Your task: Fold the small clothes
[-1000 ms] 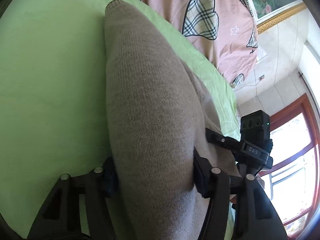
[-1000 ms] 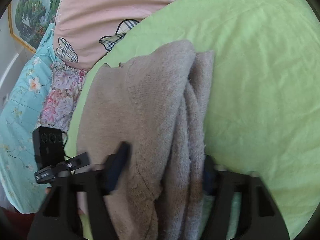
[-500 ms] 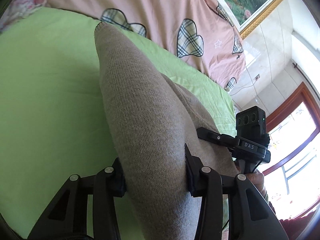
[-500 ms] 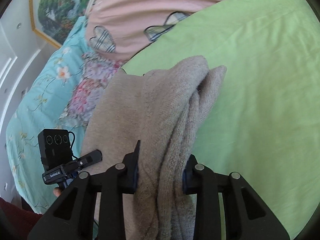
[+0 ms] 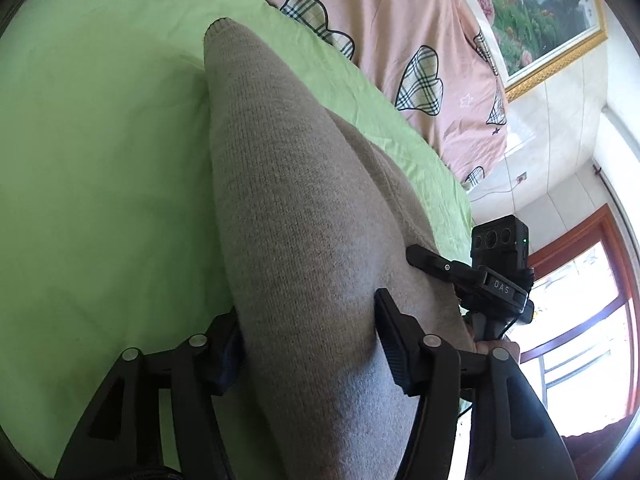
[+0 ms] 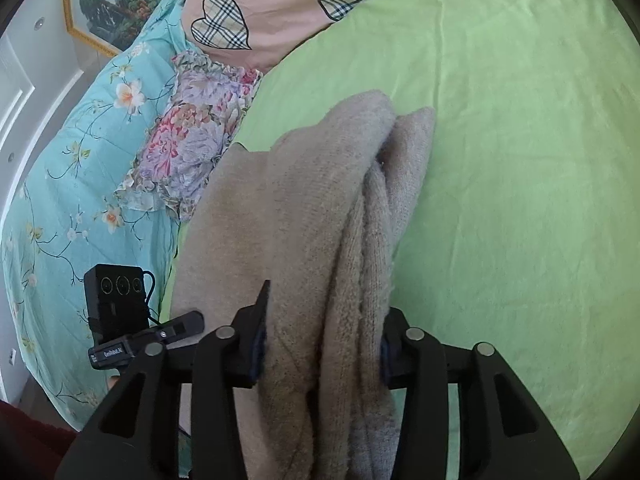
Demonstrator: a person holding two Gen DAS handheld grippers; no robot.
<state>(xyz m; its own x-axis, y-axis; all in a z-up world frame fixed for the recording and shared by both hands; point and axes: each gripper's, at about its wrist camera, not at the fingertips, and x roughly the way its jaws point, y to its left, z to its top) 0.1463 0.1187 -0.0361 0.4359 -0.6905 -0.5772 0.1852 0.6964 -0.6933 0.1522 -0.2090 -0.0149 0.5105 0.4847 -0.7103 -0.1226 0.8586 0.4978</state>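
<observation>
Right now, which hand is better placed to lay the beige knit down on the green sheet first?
Probably the right. The right tongs pinch bunched layers of the beige knit with open green sheet directly ahead. The left tongs hold one broad smooth span, better kept holding it.

Domestic bedroom. A bed spread with a green sheet [image 6: 520,128] bears a pink quilt with plaid hearts [image 5: 404,28], a turquoise floral quilt [image 6: 80,168] and a ruffled floral pillow [image 6: 192,144]. Behind it — a gilt-framed landscape painting [image 5: 532,12] on a pale tiled wall; to one side — a red-framed window [image 5: 580,320].
</observation>
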